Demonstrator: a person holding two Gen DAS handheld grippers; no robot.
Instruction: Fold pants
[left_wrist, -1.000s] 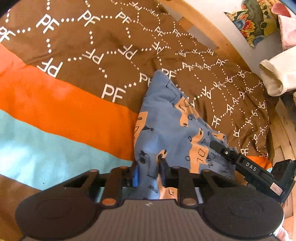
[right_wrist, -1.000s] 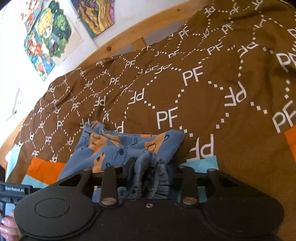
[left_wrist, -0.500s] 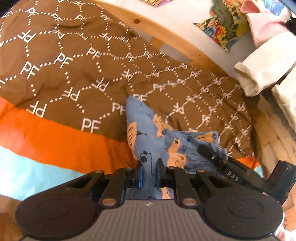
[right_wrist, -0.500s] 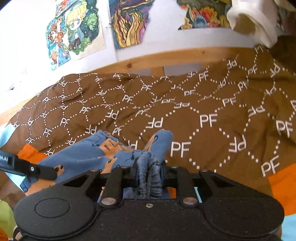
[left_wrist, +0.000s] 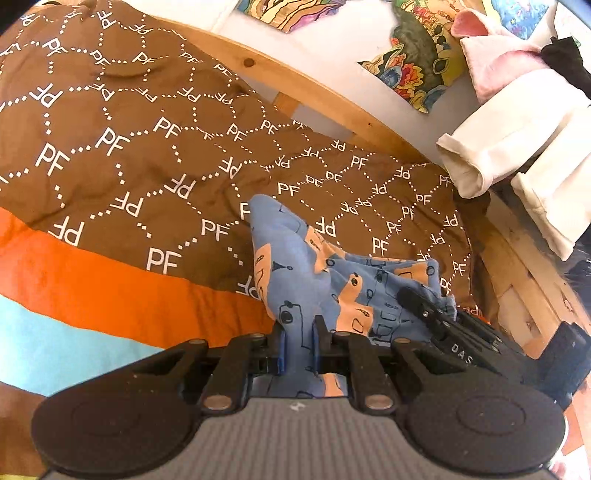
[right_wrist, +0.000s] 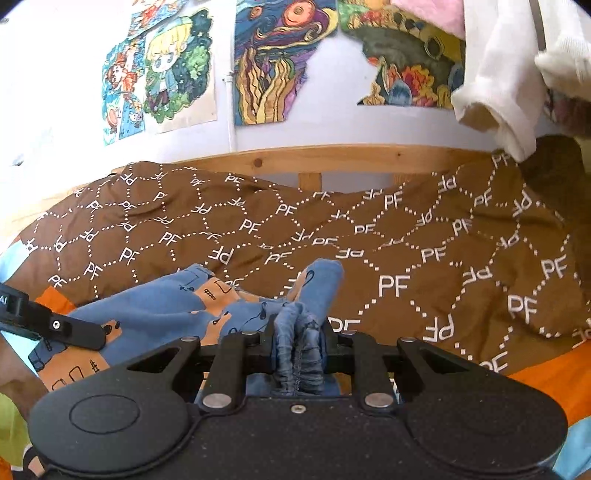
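Small blue cotton pants w/ tan printed patches are partly lifted off the bed: one part runs straight into the left gripper, which is clenched on a flat blue fold, cloth rising ahead of it to a peak. In the right wrist view the right gripper is clamped on the gathered, ruched waistband, bunched thick between its fingers; a pant leg sticks up just ahead of it, rest of the fabric sags off to its left toward the other gripper's finger.

Handling, as a guess: v. light, soft, limp knit, no stiffness, so it'll droop & crumple wherever unsupported. Not slippery, not fragile. Elastic waistband is the thickest, surest hold; the thin single layer in the left gripper could slide out if tugged hard. Best holds prob. the two waistband corners or waistband + hem, so the cloth hangs flat.

Under & beyond both grippers: brown duvet w/ white dotted "PF" print, orange & light-blue stripes nearer. Further ahead a pale wooden bed rail, then wall w/ colourful drawings. White garments hang upper right.
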